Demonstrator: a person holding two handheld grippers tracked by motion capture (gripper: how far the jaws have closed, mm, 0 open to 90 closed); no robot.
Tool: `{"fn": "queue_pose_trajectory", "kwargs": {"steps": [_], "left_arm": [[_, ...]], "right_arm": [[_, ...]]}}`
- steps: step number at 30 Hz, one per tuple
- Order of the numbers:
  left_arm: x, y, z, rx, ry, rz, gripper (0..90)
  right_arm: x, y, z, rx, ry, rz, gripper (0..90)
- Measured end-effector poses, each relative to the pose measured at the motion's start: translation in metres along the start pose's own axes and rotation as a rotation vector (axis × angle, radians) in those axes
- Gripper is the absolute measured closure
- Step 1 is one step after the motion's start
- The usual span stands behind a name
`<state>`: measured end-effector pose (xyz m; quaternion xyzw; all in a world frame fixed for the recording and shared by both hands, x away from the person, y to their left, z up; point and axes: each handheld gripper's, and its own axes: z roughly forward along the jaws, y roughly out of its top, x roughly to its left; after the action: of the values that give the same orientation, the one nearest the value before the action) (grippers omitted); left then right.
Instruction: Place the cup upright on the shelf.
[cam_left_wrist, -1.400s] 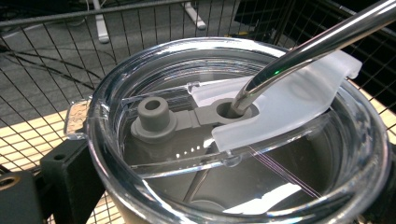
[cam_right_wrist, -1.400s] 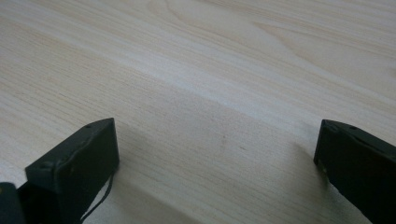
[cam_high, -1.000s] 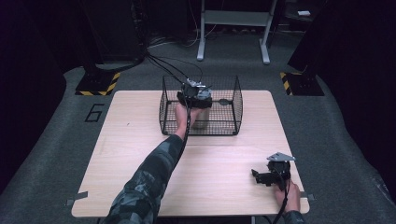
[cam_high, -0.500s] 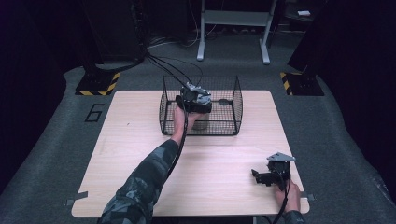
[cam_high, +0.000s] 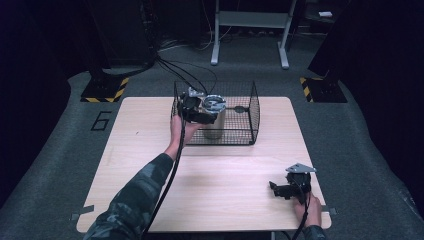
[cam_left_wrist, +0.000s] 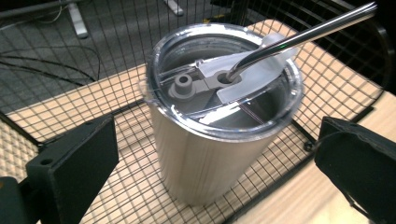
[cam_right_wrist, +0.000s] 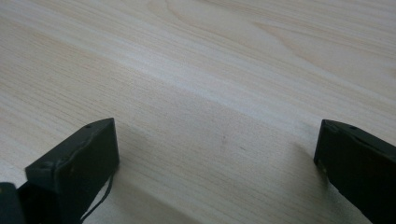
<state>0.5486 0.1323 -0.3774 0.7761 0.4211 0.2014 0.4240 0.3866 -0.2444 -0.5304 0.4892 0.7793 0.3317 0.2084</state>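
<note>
The only writing that can be read is a large dark "6" (cam_high: 101, 120) marked on the grey floor just left of the surface (cam_high: 150, 150); the tumbler itself shows no brand or label.

The tumbler (cam_left_wrist: 219, 135) is a brushed stainless-steel cup with a slightly tapering wall. It stands upright inside a black wire basket (cam_high: 247, 107), on the basket's mesh floor, toward its left half in the high view. A clear plastic lid (cam_left_wrist: 187, 56) sits on the tumbler's rim, with a grey slider across its middle and a small round grey plug beside the drinking hole. A shiny metal straw (cam_left_wrist: 303, 35) passes through that hole and leans away toward the basket's far wall.

The left hand-held gripper (cam_left_wrist: 215, 163) is held over the basket's near-left corner, looking down on the tumbler. Its jaws are spread wide, one on each side of the cup, with a clear gap between each jaw and the steel wall, so it touches nothing. In the high view it (cam_high: 197, 109) sits just left of the tumbler's lid.

The right hand-held gripper (cam_high: 280, 190) is well apart, low over the near-right corner of the light wooden surface. Its jaws are also spread wide, with bare wood between them, and it holds nothing.
</note>
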Motion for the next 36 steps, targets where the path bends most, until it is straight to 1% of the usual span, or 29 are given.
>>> {"fn": "queue_pose_trajectory", "kwargs": {"steps": [2, 3, 7, 10, 11, 12, 14, 15, 17, 18, 19, 21, 22, 23, 25, 26, 30, 31, 34, 35, 36], "left_arm": [[0.001, -0.001, -0.011, -0.014, -0.011, -0.003, 0.0], [0.003, -0.001, -0.017, -0.013, -0.019, 0.005, 0.0], [0.007, -0.004, -0.041, -0.023, -0.026, 0.012, 0.0], [0.010, -0.006, -0.059, -0.019, -0.025, 0.032, 0.0], [0.011, -0.007, -0.066, -0.024, -0.027, 0.025, 0.0], [0.013, -0.008, -0.072, -0.023, -0.030, 0.038, 0.0], [0.014, -0.011, -0.083, -0.024, -0.020, 0.047, 0.0], [0.016, -0.013, -0.091, -0.027, -0.027, 0.045, 0.0], [0.018, -0.017, -0.102, -0.035, -0.011, 0.055, 0.0], [0.020, -0.020, -0.108, -0.034, -0.012, 0.056, 0.0], [0.022, -0.023, -0.113, -0.033, -0.003, 0.060, 0.0], [0.027, -0.029, -0.123, -0.025, -0.006, 0.056, 0.0], [0.029, -0.032, -0.128, -0.019, -0.005, 0.060, 0.0], [0.032, -0.037, -0.134, -0.013, 0.011, 0.068, 0.0], [0.039, -0.046, -0.144, -0.010, 0.026, 0.067, 0.0], [0.043, -0.054, -0.151, -0.013, 0.038, 0.052, 0.0], [0.053, -0.073, -0.163, -0.006, 0.072, 0.038, 0.0], [0.057, -0.079, -0.167, 0.003, 0.082, 0.034, 0.0], [0.065, -0.097, -0.176, 0.005, 0.103, 0.004, 0.0], [0.068, -0.105, -0.179, 0.009, 0.109, -0.013, 0.0], [0.070, -0.109, -0.180, 0.012, 0.113, -0.019, 0.0]], "right_arm": [[0.000, 0.000, 0.000, 0.001, 0.001, -0.003, 0.0], [0.000, 0.000, 0.000, 0.001, 0.001, -0.002, 0.0], [0.000, 0.000, 0.000, 0.000, 0.000, 0.000, 0.0], [0.000, 0.000, 0.000, 0.002, 0.001, -0.005, 0.0], [0.000, 0.000, 0.000, 0.002, 0.001, -0.005, 0.0], [0.000, 0.000, 0.000, 0.002, 0.001, -0.004, 0.0], [0.000, 0.000, 0.000, 0.002, 0.001, -0.006, 0.0], [0.000, 0.000, 0.000, 0.002, 0.001, -0.006, 0.0], [0.000, 0.000, 0.000, 0.002, 0.001, -0.006, 0.0], [0.000, 0.000, 0.000, 0.002, 0.001, -0.005, 0.0], [0.000, 0.000, 0.000, 0.001, 0.001, -0.003, 0.0], [0.000, 0.000, 0.000, 0.002, 0.001, -0.006, 0.0], [0.000, 0.000, 0.000, 0.002, 0.001, -0.006, 0.0], [0.000, 0.000, 0.000, 0.002, 0.001, -0.005, 0.0], [0.000, 0.000, 0.000, 0.002, 0.001, -0.004, 0.0], [-0.001, 0.000, 0.000, 0.002, 0.002, -0.008, 0.0], [0.000, 0.000, 0.000, 0.003, 0.000, -0.004, 0.0], [0.000, 0.000, 0.000, 0.000, 0.000, -0.002, 0.0], [0.000, 0.001, 0.000, 0.007, -0.001, -0.003, 0.0], [0.000, 0.000, 0.000, 0.003, -0.001, -0.001, 0.0], [0.000, 0.000, 0.000, 0.000, -0.001, 0.000, 0.0]]}}
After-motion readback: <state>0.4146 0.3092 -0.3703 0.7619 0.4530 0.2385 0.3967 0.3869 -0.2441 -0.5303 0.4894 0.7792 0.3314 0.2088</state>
